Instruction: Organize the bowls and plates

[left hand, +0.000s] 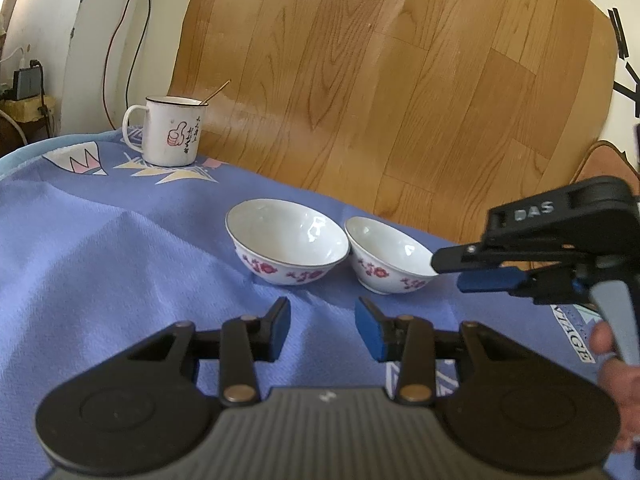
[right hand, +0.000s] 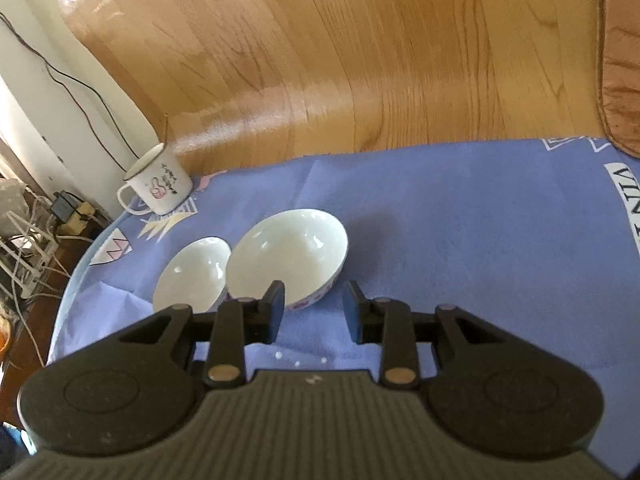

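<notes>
Two floral porcelain bowls are sitting rim to rim on the blue tablecloth [left hand: 120, 240], not yet stacked. Left gripper [left hand: 322, 326] is hovering with jaws parted and empty, left bowl [left hand: 286, 240] just ahead of them. Right gripper [right hand: 314, 308] is also released and holding nothing, right bowl [right hand: 288, 256] just ahead of its left jaw, likely lining up for a rim pinch. Enamel mug [left hand: 170, 132] is standing well beyond, out of the way.

Two white bowls with red flower pattern, upright, empty, side by side on blue cloth: left bowl [left hand: 287, 240], right bowl [left hand: 386, 254], rims almost touching.
</notes>
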